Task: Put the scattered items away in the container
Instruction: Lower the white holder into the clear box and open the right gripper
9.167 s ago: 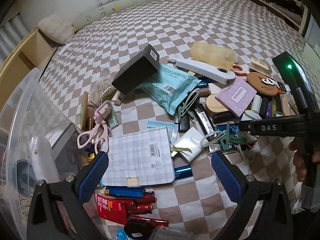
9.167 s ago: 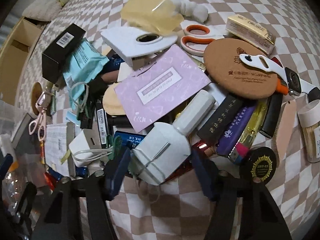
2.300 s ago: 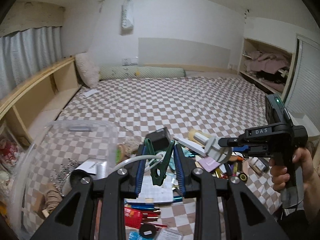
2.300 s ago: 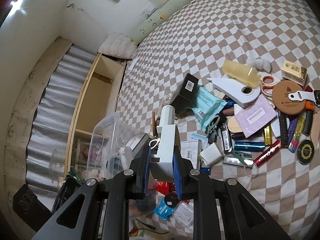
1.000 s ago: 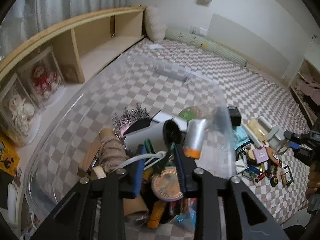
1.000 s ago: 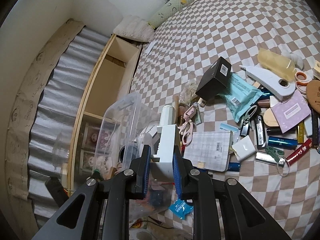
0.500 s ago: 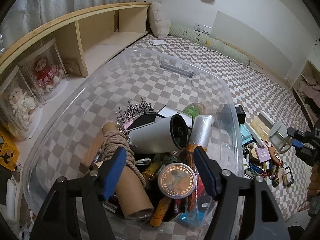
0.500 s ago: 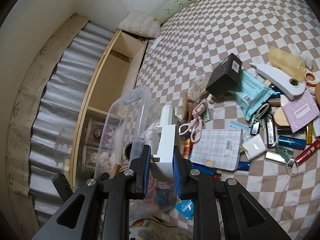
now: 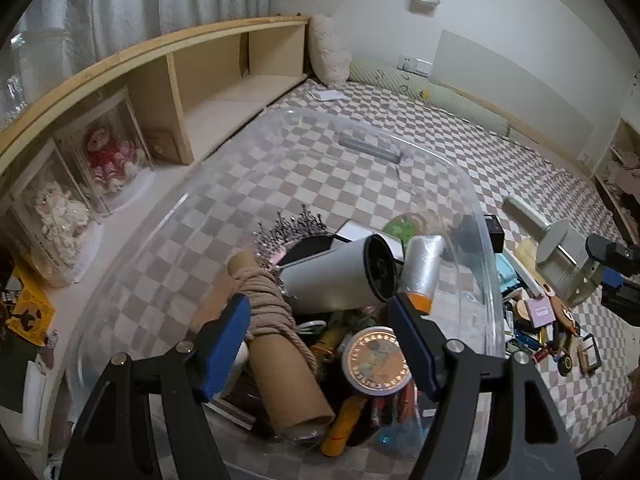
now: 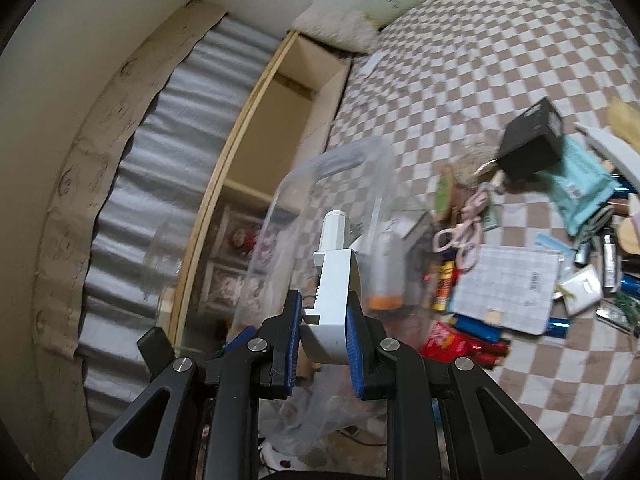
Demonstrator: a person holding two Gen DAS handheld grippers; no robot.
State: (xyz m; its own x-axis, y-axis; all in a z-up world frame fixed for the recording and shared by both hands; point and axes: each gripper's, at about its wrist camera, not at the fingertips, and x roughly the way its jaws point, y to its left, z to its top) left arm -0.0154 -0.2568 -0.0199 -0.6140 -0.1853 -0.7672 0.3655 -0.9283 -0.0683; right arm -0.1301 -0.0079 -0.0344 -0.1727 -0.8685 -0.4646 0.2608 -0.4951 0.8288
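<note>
Above the clear bin (image 9: 472,216), our left gripper (image 9: 320,316) now gapes, its green clip dropped in; our right gripper (image 10: 323,320) pinches the white tool (image 10: 334,280) beside it.

Left black plastic two-finger tool (image 9: 320,326) fills the bottom of its view: two matte black arms with cut-out triangular windows, each tipped with a ribbed blue pad (image 9: 226,344). Silver round screws sit at the joints, two on each side. Over on the right black plastic two-finger tool (image 10: 323,336), same build: black arms, triangular cut-outs, blue pads (image 10: 354,350) on the inner faces, silver screws at the pivots. From the left view, the right tool's black body shows at the frame's edge with a blue patch.
</note>
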